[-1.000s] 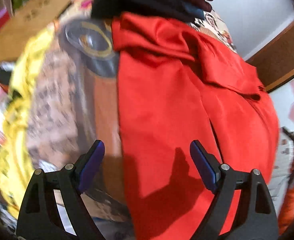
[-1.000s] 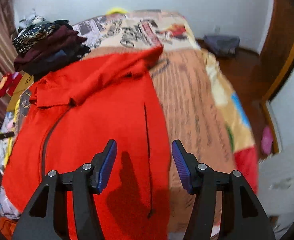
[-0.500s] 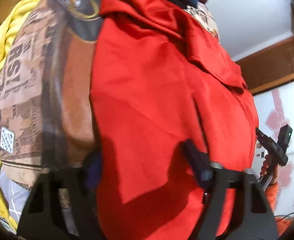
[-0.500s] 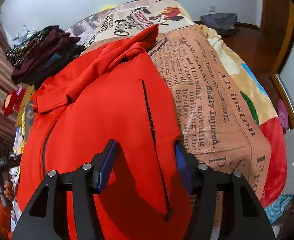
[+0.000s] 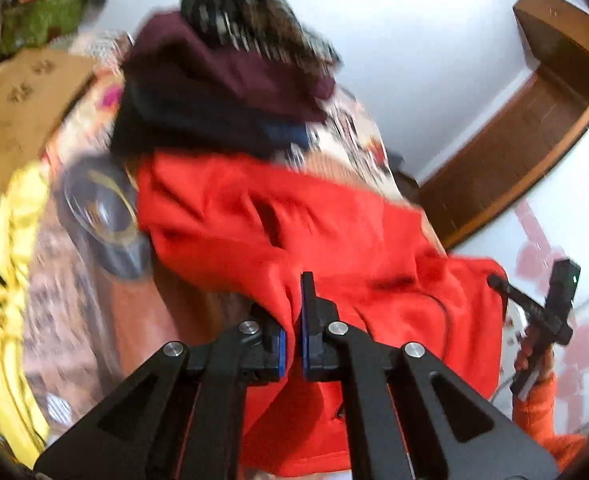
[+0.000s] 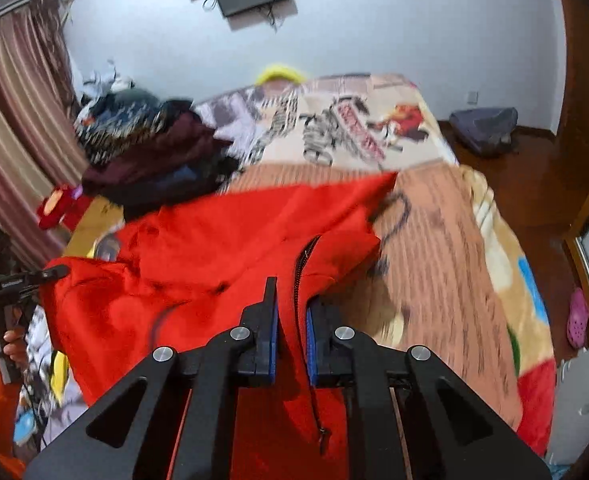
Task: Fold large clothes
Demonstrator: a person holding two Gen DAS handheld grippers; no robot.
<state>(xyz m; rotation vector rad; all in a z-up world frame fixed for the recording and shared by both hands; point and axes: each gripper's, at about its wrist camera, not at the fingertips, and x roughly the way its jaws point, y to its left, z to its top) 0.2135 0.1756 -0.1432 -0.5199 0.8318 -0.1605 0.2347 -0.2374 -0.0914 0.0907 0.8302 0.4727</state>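
Both grippers have just closed on the near hem of the red jacket [image 6: 222,240], which lies spread on the bed [image 6: 446,248]: the left gripper [image 5: 291,320] pinches a fold of cloth, the right gripper [image 6: 292,332] clamps beside the zip. A pile of dark clothes [image 6: 150,160] sits beyond

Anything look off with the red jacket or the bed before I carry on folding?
Nothing damaged. The red jacket is bunched between both shut grippers, left and right, with a black zip running through the right pinch. The dark clothes pile sits untidy on the bed.
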